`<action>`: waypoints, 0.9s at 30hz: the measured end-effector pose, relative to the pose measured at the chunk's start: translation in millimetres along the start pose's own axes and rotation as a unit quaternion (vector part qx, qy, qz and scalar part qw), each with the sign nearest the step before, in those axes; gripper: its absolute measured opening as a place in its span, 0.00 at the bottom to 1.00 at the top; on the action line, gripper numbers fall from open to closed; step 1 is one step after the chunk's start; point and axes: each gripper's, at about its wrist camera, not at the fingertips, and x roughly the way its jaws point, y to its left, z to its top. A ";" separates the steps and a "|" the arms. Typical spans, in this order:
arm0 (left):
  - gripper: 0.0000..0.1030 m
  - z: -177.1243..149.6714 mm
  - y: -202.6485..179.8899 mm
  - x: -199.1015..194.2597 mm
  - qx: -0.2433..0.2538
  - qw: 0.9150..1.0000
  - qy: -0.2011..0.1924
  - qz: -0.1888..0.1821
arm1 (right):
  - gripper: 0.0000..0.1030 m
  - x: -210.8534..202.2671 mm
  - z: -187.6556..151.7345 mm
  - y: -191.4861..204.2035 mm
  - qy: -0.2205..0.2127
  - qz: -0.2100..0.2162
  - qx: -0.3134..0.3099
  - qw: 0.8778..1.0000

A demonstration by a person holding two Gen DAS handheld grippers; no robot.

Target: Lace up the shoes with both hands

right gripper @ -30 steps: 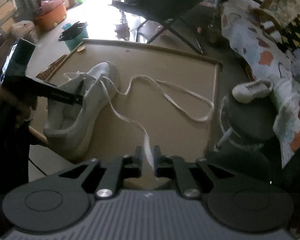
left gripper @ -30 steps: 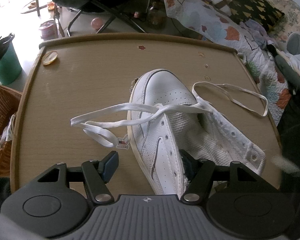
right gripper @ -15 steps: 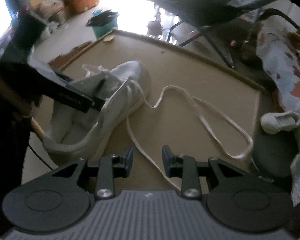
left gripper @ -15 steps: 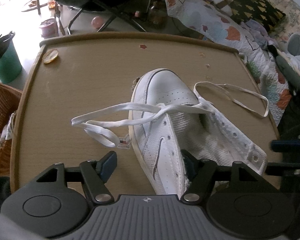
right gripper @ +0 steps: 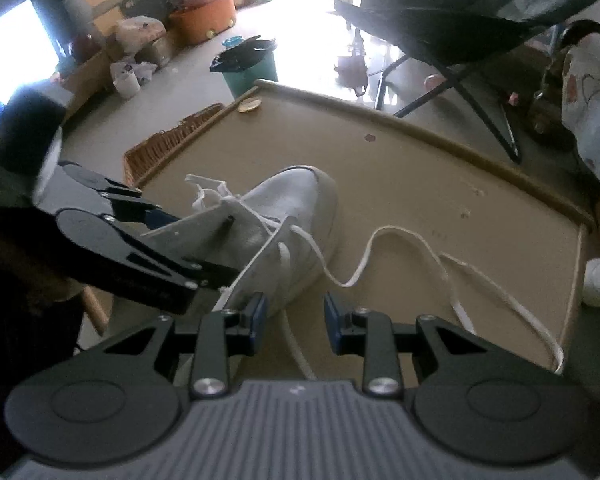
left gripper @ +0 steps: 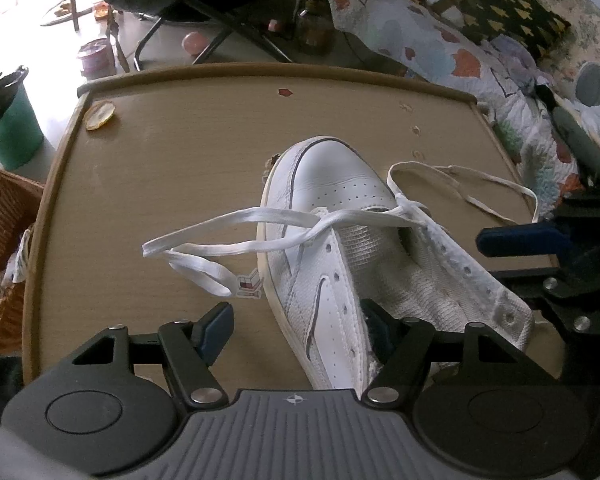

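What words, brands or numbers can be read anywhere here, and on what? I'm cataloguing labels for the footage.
None can be read.
The small sticker on the table beside the white shoe shows only a picture, no legible text.
The shoe shows no readable brand.

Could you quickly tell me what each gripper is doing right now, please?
Left gripper: jaws wide, straddling the side wall of the white shoe.
Right gripper: open, holding nothing; the lace lies loose.

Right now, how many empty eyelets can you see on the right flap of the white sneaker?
5 show along the sneaker's right flap in the left wrist view, running from the crossed white lace back to the large one near the collar. Others may be hidden under the lace.
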 end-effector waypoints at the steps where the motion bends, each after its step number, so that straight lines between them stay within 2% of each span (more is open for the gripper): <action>1: 0.70 0.2 -0.4 0.1 0.001 1.000 0.000 0.000 | 0.30 1.1 0.8 -0.3 0.002 0.000 0.000 1.000; 7: 0.70 0.4 0.4 0.5 0.003 1.000 0.000 -0.001 | 0.30 13.5 9.1 -2.7 0.027 -0.012 0.014 0.999; 14: 0.70 -0.4 1.8 1.5 0.002 1.000 -0.001 -0.005 | 0.30 18.4 12.6 2.3 0.024 -0.044 0.006 0.999; 23: 0.71 -1.5 2.9 2.0 -0.001 1.000 -0.002 -0.008 | 0.29 24.7 18.5 0.0 0.045 -0.052 0.031 0.997; 27: 0.71 -1.6 3.2 2.2 -0.002 1.000 -0.003 -0.010 | 0.29 22.3 16.9 -2.9 0.043 -0.076 0.044 0.995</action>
